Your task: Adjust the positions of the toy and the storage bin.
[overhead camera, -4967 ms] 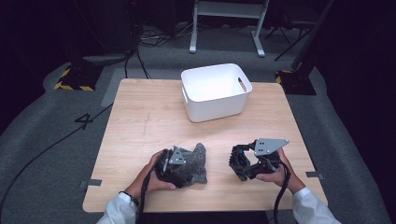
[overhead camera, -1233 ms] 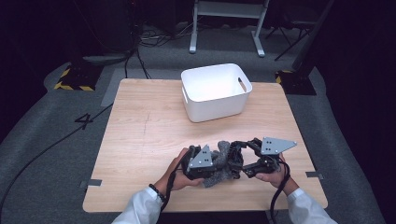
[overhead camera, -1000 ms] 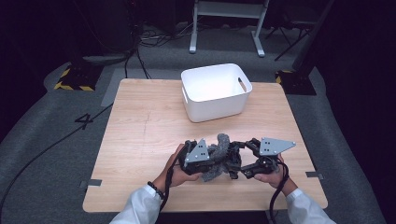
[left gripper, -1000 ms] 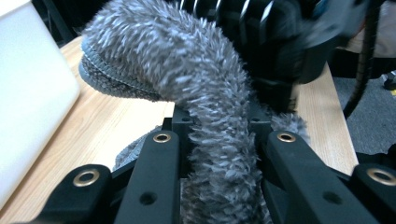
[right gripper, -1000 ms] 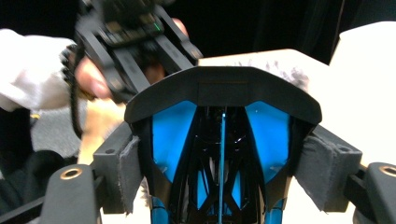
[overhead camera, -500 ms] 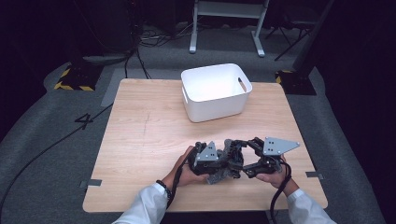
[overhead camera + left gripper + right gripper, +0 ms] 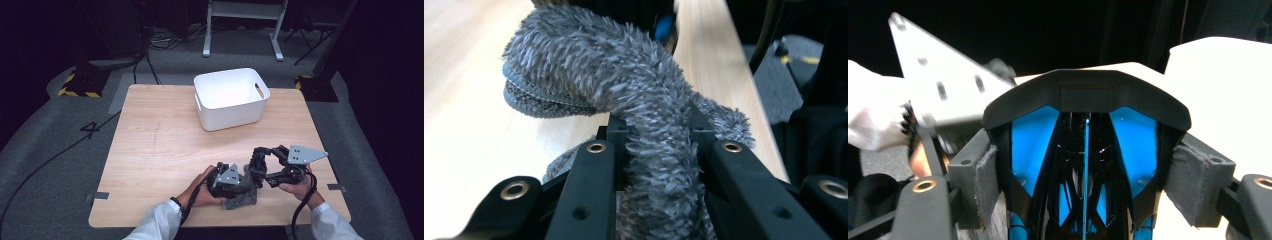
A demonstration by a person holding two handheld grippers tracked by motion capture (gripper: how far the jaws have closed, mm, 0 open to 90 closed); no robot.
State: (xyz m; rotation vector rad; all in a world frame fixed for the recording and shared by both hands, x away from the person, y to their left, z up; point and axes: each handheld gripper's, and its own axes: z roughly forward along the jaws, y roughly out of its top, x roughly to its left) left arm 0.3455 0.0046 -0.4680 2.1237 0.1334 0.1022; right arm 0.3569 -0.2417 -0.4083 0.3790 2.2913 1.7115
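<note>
A grey fuzzy cloth (image 7: 624,80) is clamped between my left gripper's (image 7: 659,150) black jaws, its free end curling up and to the left over the wooden table. From above, the left gripper (image 7: 244,180) sits near the table's front edge with the cloth (image 7: 241,196) bunched under it. My right gripper (image 7: 256,164) points left and meets the left one. In the right gripper view, its grey pads (image 7: 982,185) stand wide apart on either side of a black and blue gripper body (image 7: 1085,145); a strip of cloth (image 7: 993,227) shows low down. The right gripper (image 7: 1083,187) is open.
A white plastic bin (image 7: 231,116) stands at the back middle of the wooden table (image 7: 160,145). The table's right edge (image 7: 719,75) runs close beside the cloth. Dark floor with cables and a metal stand surrounds the table.
The left gripper has carried the cloth rightward from the front centre until it meets the right gripper. The right gripper has held roughly in place, jaws turned toward the left one.
</note>
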